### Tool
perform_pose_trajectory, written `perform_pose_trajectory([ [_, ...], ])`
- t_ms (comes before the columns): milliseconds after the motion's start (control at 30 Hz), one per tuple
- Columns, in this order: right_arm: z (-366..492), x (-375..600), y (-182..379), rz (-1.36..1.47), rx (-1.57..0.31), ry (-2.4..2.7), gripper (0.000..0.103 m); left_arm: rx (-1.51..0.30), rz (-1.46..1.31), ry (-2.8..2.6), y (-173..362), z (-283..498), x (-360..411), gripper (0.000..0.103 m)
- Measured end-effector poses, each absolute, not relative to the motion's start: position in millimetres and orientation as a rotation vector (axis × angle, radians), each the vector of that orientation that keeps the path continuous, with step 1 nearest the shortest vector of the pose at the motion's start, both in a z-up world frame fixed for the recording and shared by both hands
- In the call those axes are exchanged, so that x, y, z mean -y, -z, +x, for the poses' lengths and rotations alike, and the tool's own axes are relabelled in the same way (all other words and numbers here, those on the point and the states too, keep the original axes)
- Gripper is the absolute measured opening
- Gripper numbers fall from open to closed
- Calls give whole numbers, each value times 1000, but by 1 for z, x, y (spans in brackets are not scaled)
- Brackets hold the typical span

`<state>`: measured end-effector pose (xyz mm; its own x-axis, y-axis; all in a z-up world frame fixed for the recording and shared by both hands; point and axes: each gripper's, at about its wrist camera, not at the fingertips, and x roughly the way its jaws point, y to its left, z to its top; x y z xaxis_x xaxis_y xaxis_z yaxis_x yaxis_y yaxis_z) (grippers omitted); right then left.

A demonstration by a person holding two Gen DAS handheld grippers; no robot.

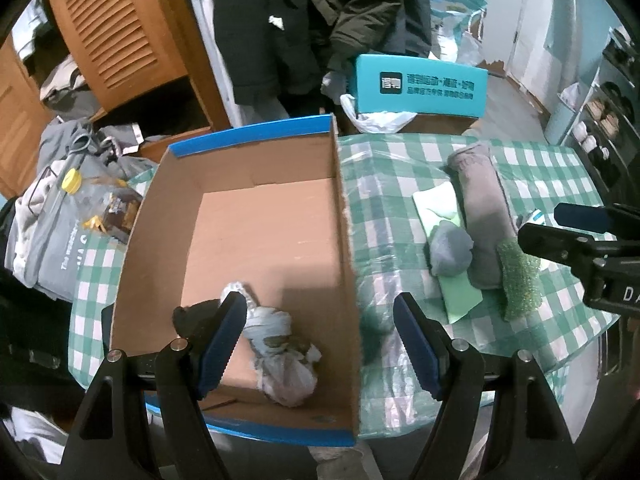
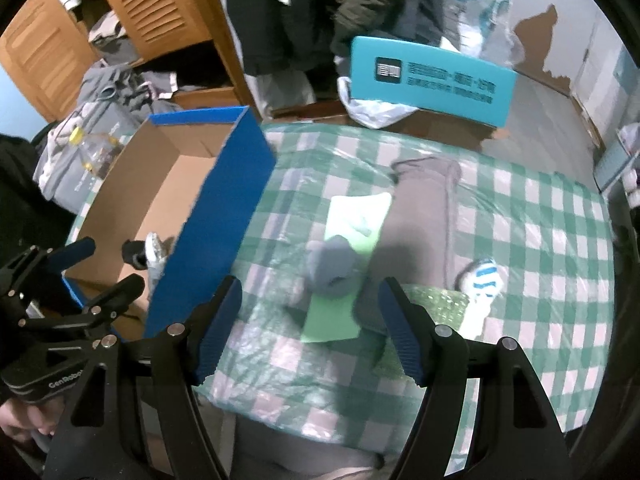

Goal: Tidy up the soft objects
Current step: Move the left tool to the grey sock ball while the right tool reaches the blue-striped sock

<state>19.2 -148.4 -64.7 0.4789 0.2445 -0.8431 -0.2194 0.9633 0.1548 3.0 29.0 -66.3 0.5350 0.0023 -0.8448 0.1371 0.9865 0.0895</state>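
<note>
**Rolled sock next in line for the box**

The right claw (image 2: 310, 322), open and empty, hangs just short of the grey sock ball (image 2: 332, 270) on the worktop (image 2: 540, 240). The left claw (image 1: 320, 344), open and empty, hovers farther away over the cardboard box (image 1: 256, 216).

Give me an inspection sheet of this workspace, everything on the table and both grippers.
Surface: table under green checked cloth, covered with clear plastic.
Job's things: cardboard box holds a knotted pale bundle and a black item; outside it lie a grey sock ball, grey towel, green cloth, green scrubber and striped sock.
Clutter: teal box, plastic bag.
Grippers: left gripper open above the box; right gripper open, empty, near the sock ball.
Cables: nothing seen.
Surroundings: wooden louvred cabinet, hanging dark coats.
</note>
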Motion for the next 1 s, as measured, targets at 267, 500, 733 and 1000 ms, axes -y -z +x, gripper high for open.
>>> perform_pose_trajectory([
  [267, 16, 185, 67, 66, -1027, -241, 71, -1009, 184, 101, 69, 6, -5, 77],
  [500, 14, 210, 68, 80, -1023, -202, 71, -1019, 190, 119, 71, 9, 13, 77],
  [733, 15, 231, 74, 95, -1031, -163, 71, -1037, 189, 134, 74, 15, 26, 79],
  [1000, 24, 258, 89, 120, -1066, -95, 71, -1059, 196, 139, 86, 28, 40, 81],
])
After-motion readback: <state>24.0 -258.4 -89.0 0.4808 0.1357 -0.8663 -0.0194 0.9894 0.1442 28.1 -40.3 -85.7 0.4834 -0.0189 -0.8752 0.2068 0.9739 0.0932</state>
